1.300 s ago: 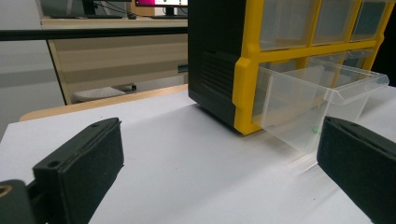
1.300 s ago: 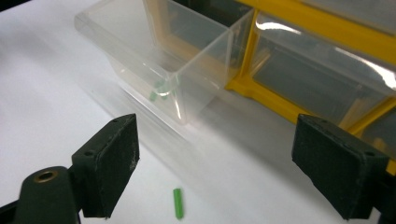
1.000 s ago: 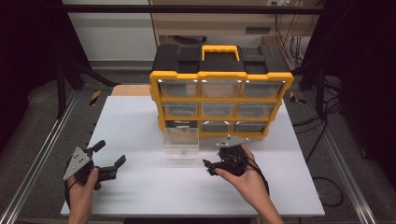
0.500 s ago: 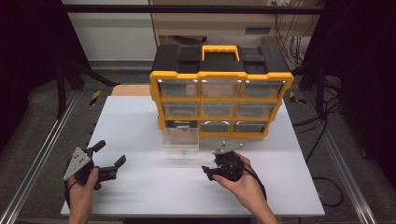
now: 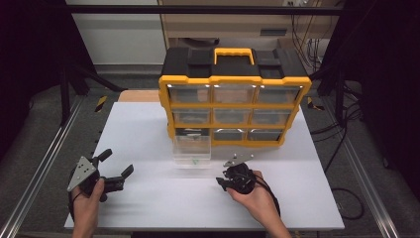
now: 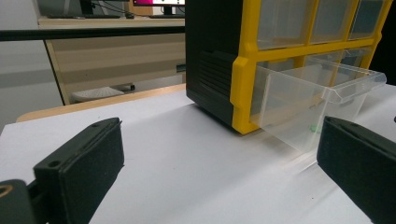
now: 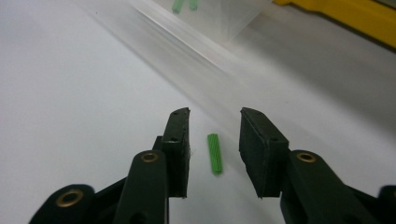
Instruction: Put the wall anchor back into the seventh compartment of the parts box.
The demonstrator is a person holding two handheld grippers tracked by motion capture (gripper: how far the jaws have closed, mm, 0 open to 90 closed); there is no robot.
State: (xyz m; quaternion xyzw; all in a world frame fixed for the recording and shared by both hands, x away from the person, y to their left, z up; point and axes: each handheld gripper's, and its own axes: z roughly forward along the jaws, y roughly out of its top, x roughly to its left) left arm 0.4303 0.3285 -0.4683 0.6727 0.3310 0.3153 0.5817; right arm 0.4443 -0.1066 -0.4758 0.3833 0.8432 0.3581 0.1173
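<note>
A small green ribbed peg (image 7: 215, 153) lies on the white table (image 5: 148, 129). My right gripper (image 7: 215, 116) points down over it, one jaw on each side. The jaws have just been closing, and a gap still shows on both sides of the peg. In the high view the right gripper (image 5: 221, 182) sits low in front of the pulled-out clear drawer (image 5: 192, 151). That drawer holds more green pegs (image 7: 184, 4). My left gripper (image 5: 118, 162) rests open near the table's front left corner with nothing between its jaws, facing the drawer (image 6: 308, 93).
A yellow and black drawer cabinet (image 5: 235, 99) with several clear drawers and a carry handle stands at the back middle of the table. Its bottom left drawer sticks out toward me. Metal rails run along both sides of the table.
My right gripper has sunk toward the table and shifted slightly toward me, and its jaws have narrowed. The left gripper has not moved.
</note>
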